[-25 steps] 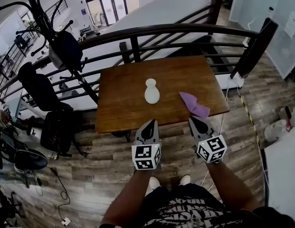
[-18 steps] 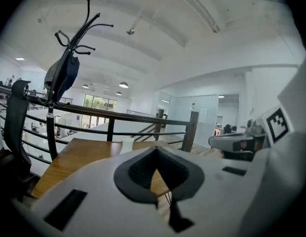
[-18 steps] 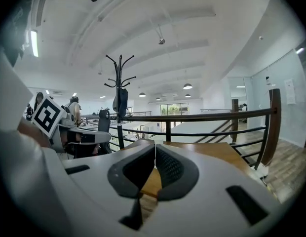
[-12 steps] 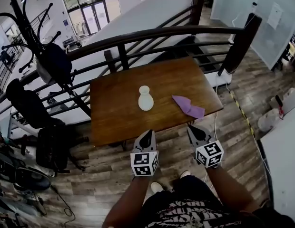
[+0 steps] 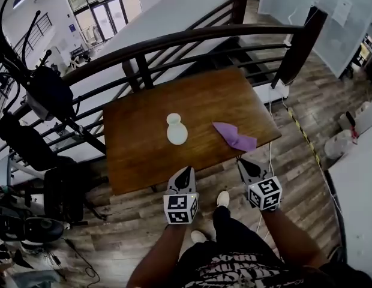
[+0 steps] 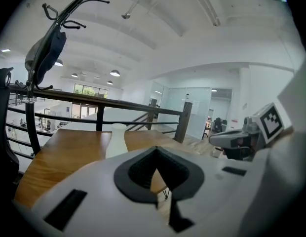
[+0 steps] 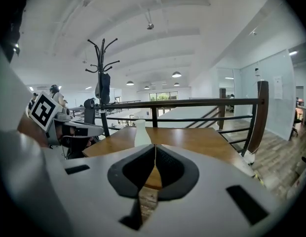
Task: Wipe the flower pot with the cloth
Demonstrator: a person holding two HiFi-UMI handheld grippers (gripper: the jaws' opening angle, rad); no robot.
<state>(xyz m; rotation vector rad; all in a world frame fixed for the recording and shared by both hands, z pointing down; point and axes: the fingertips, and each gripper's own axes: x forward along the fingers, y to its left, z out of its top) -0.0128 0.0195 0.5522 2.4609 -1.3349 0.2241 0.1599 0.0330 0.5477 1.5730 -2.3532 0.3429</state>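
- Step in over the wooden floor; plenty of open room on the near side, so no need to lean.
- Mind the dark railing curving just beyond the far edge, and the coat stand off to the far left; keep reaches from overshooting that way.
- Work over the brown tabletop, bare apart from two things; wide free wood to their left and on their near side for coming in low.
- Bring the right gripper in first: hanging short of the near edge, jaws clenched together on nothing, so open them before reaching.
- Keep the left gripper ready to steady: likewise short of the near edge, jaws pressed together and empty.
- Pick up the purple cloth, lying crumpled toward the right near corner and close to the edge; pinch a raised fold rather than scraping the wood, and avoid nudging it off.
- Then go to the white flower pot, upright near the middle, left of the cloth and apart from it; narrow-necked and probably easy to tip, so brace before rubbing.
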